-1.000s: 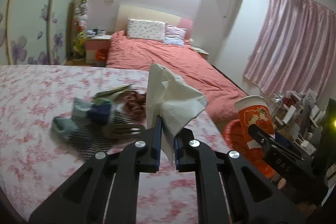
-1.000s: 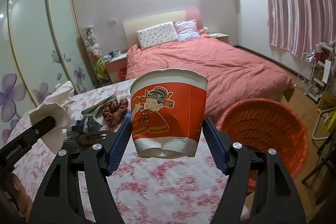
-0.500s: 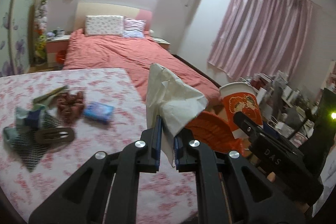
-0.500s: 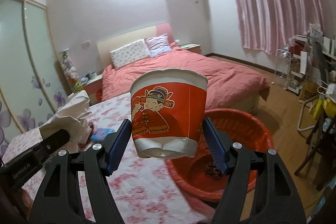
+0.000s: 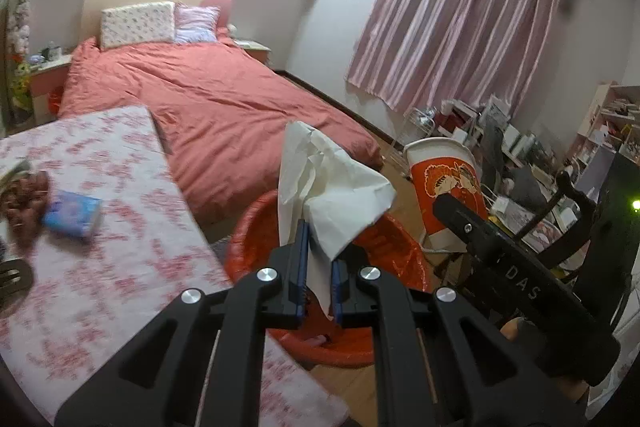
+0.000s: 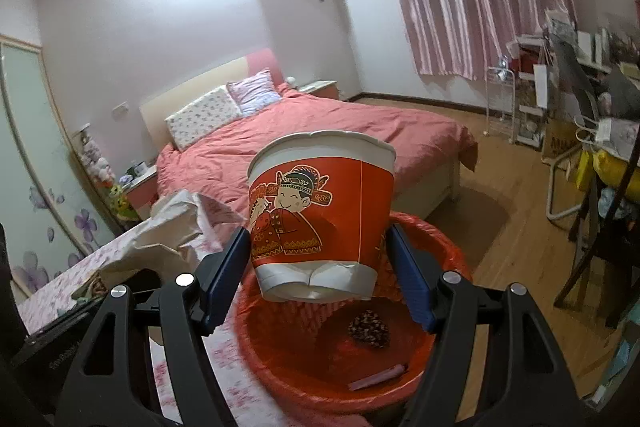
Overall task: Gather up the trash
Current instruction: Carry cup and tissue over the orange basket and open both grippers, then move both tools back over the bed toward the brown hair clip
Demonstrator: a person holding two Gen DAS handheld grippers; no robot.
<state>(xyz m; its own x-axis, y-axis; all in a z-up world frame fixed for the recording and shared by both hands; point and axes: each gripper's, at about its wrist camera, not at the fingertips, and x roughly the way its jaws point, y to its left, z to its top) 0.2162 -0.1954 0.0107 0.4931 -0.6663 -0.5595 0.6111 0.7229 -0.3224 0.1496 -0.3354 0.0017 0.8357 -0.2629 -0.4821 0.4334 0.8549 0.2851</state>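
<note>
**Red basin now under both loads**

Paper tissue (image 5: 328, 183) sits pinched in the nearly closed left tongs (image 5: 319, 277); the right tongs (image 6: 320, 267), held wide, clamp the cup (image 6: 320, 219). Both have swung off the surface (image 5: 120, 247) since a second ago, and the basin (image 6: 400, 383) fills the lower centre beneath them. Release looks close.

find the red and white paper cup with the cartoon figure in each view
Left wrist: the red and white paper cup is right of centre, behind the right gripper.
Right wrist: the cup fills the centre, between the blue pads.
Shared landmark: the red plastic basin below it.
</note>
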